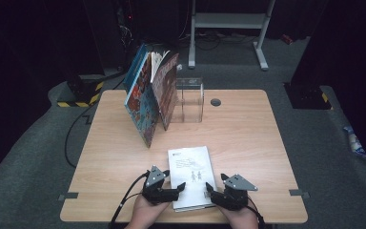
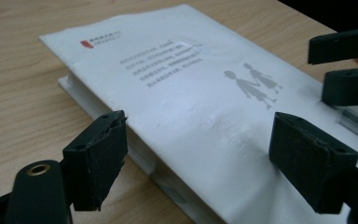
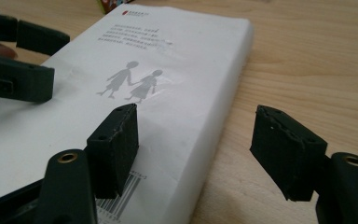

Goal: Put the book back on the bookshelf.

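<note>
A white book (image 1: 191,174) with grey text and two small grey figures on its cover lies flat near the table's front edge. My left gripper (image 1: 180,188) is at the book's left edge, held in a hand. In the left gripper view, the left gripper (image 2: 200,135) is open, one jaw beside the book's (image 2: 177,93) edge and one over the cover. My right gripper (image 1: 208,191) is at the book's right edge near the barcode. In the right gripper view, the right gripper (image 3: 196,128) is open, straddling the book's (image 3: 168,84) edge without pressing it.
Several colourful picture books (image 1: 150,95) stand leaning at the back left of the wooden table (image 1: 248,138), against a clear plastic holder (image 1: 189,100). A round cable hole (image 1: 215,102) sits behind it. A metal stand frame (image 1: 228,21) is on the floor beyond.
</note>
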### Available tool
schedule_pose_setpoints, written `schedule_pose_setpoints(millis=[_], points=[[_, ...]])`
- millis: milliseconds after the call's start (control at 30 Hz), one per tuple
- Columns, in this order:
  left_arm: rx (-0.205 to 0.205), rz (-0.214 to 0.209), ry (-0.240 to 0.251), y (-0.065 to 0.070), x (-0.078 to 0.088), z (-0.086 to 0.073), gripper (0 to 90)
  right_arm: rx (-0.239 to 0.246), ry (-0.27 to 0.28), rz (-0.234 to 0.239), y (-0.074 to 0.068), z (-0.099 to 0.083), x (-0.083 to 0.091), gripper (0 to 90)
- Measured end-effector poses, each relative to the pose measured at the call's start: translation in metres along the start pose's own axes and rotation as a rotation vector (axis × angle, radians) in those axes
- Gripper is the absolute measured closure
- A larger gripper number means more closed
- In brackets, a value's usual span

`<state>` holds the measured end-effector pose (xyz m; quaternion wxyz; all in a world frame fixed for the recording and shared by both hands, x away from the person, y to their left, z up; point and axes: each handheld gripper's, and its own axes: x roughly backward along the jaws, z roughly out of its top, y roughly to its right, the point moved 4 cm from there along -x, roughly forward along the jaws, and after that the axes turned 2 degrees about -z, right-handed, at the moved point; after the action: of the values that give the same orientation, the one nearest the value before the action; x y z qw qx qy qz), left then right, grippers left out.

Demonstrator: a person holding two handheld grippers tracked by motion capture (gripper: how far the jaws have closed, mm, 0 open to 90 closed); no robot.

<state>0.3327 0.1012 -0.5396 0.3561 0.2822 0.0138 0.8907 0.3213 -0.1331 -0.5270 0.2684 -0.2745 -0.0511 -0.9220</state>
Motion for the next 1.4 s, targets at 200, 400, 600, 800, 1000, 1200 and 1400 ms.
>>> schedule_pose_setpoints(millis=[200,400,600,800,1000,1200,1400], points=[[0.011,-0.005,0.002,0.001,-0.001,0.000,17.1,-0.040,-0.006,0.015,0.009,-0.003,0.002,32.2],[0.000,-0.002,0.002,0.001,-0.001,0.000,16.7,-0.019,-0.019,0.049,-0.004,-0.004,-0.002,29.0],[0.003,0.000,-0.001,0.002,-0.005,0.002,17.1,-0.014,-0.021,0.058,-0.007,-0.002,-0.005,28.4],[-0.004,-0.012,0.004,0.000,-0.018,0.010,19.7,-0.035,-0.021,0.074,-0.005,-0.002,-0.009,28.5],[-0.020,-0.043,-0.013,0.002,-0.035,0.021,21.8,-0.068,-0.009,0.041,0.006,-0.005,-0.006,27.2],[-0.037,-0.035,-0.013,0.007,-0.027,0.018,24.2,-0.111,-0.011,0.037,0.011,-0.008,-0.003,24.5],[-0.007,-0.066,-0.017,0.008,-0.022,0.011,23.0,-0.144,-0.038,0.076,0.010,-0.005,-0.010,24.6]])
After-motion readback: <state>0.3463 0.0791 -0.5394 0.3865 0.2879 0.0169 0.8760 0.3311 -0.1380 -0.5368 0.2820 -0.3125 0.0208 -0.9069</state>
